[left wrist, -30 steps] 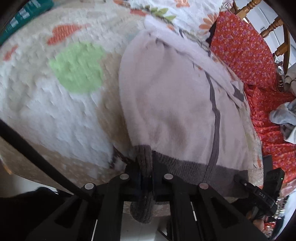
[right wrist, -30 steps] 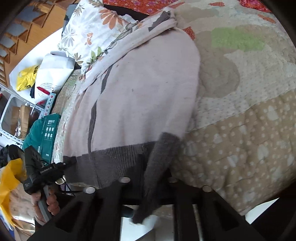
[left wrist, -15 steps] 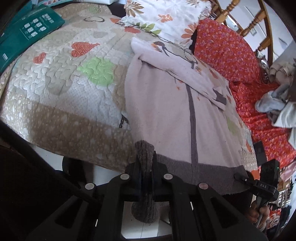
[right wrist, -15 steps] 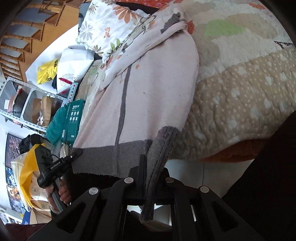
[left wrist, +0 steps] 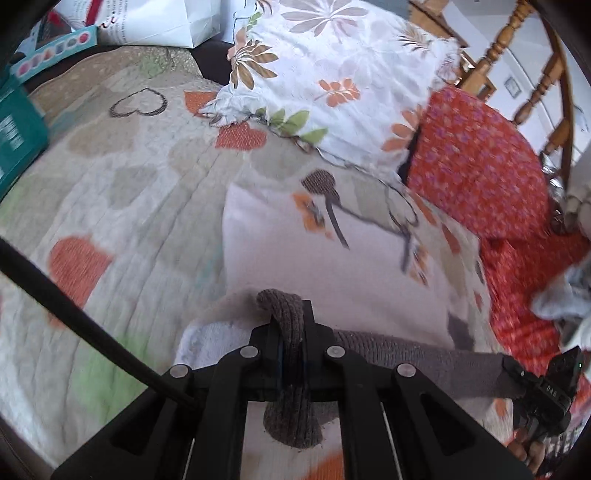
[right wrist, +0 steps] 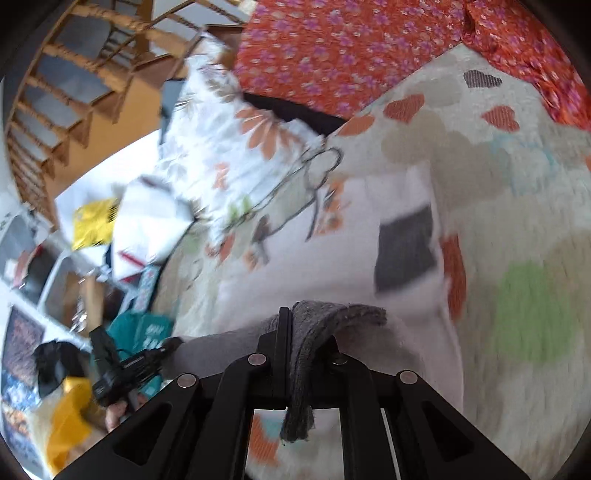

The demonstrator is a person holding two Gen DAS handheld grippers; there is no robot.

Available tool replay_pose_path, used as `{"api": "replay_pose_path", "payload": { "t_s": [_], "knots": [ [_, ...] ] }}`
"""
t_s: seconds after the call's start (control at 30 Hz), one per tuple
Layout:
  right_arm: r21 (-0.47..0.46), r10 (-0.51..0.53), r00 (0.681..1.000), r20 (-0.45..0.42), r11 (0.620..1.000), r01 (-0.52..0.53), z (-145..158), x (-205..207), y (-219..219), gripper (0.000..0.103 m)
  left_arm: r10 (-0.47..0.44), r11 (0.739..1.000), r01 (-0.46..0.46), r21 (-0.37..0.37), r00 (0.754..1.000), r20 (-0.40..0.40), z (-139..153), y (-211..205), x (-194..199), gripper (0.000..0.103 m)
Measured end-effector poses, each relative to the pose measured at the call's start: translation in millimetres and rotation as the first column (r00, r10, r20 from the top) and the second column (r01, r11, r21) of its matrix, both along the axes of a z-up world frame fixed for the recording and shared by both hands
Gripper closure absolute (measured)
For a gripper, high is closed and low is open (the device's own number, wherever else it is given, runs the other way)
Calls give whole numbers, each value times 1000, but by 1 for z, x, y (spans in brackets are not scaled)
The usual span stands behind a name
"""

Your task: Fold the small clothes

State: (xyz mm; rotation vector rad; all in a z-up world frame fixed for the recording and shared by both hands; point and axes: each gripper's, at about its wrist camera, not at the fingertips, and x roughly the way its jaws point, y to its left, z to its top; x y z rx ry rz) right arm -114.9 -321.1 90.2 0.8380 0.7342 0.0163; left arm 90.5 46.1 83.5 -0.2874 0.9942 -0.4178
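A small pale pink knit sweater (left wrist: 332, 266) with a grey ribbed hem (left wrist: 424, 358) and a printed front lies on the patchwork quilt (left wrist: 110, 177). My left gripper (left wrist: 291, 332) is shut on one hem corner, which bunches between the fingers. My right gripper (right wrist: 306, 325) is shut on the other hem corner (right wrist: 332, 314). The hem is lifted and carried over the sweater's body (right wrist: 314, 258) toward its collar end. A grey sleeve cuff (right wrist: 406, 254) shows on the sweater. Each gripper shows at the edge of the other's view (left wrist: 546, 387) (right wrist: 125, 369).
A floral pillow (left wrist: 332, 74) and a red floral cloth (left wrist: 480, 158) lie beyond the sweater. A white bag (left wrist: 162, 22) and a teal box (left wrist: 18, 136) sit at the left. A wooden chair (left wrist: 517, 55) stands behind. Shelves and clutter (right wrist: 44, 277) are at the side.
Both grippers have moved forward over the bed with the hem, folding the sweater's lower part up over its body. The views are blurred by motion.
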Motion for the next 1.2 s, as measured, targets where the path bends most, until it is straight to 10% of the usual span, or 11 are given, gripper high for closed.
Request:
{"api": "replay_pose_path", "payload": {
  "t_s": [0.57, 0.73, 1.2],
  "knots": [
    [177, -98, 990, -98, 977, 114, -67, 121, -68, 92, 81, 986, -102, -133, 985, -150, -49, -27, 114, 90],
    [193, -190, 978, -91, 960, 204, -73, 134, -89, 48, 128, 969, -152, -197, 983, -130, -43, -14, 116, 55],
    [-78, -52, 988, -149, 996, 40, -43, 108, -56, 46, 114, 993, -114, 15, 989, -93, -25, 20, 85, 39]
  ]
}}
